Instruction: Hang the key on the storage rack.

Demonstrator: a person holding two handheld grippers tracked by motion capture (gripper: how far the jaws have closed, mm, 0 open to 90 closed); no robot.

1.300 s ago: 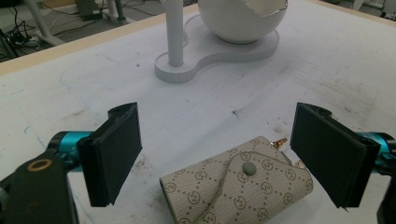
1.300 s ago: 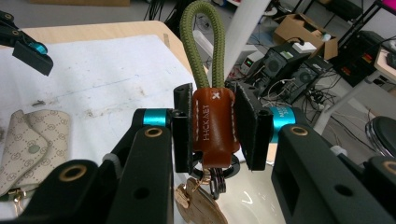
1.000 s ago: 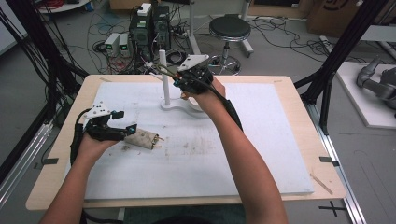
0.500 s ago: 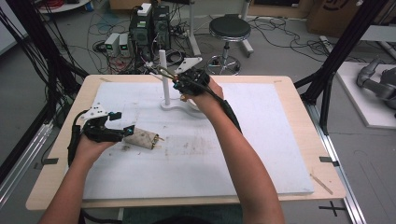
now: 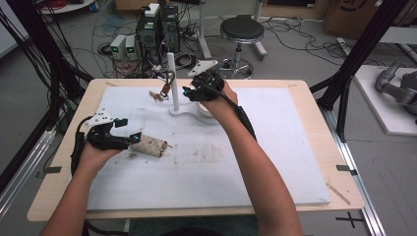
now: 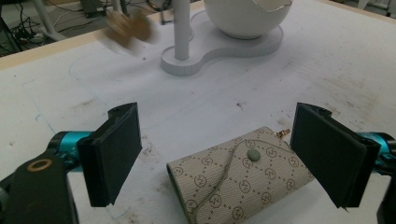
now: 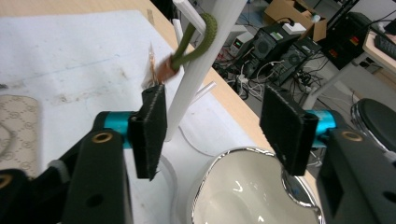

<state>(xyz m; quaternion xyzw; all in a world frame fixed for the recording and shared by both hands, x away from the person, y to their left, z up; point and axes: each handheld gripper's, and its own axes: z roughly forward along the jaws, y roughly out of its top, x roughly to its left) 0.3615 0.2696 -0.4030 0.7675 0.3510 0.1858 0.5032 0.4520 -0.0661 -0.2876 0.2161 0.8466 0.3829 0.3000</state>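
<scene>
A beige patterned wallet (image 5: 151, 146) (image 6: 239, 179) lies flat on the white mat. My left gripper (image 5: 129, 131) (image 6: 217, 135) stands open around it, with its pads clear of the wallet's sides. A white stand's post (image 5: 171, 73) (image 7: 201, 70) has a peg that carries a green loop (image 7: 198, 37) with a brown keychain (image 5: 160, 93) dangling from it. My right gripper (image 5: 190, 90) (image 7: 215, 126) is beside the post. Its jaws have just been opening and nothing is between them. The keychain (image 6: 126, 28) is blurred in the left gripper view.
A white bowl (image 7: 243, 186) (image 6: 247, 16) sits on the stand's base (image 5: 189, 109), right under my right hand. The mat (image 5: 275, 147) covers most of the wooden table. Computers, cables and a stool stand on the floor beyond the far edge.
The right jaws have opened and let go of the keychain, which now hangs from the post's peg and swings. The left gripper and the wallet have not moved.
</scene>
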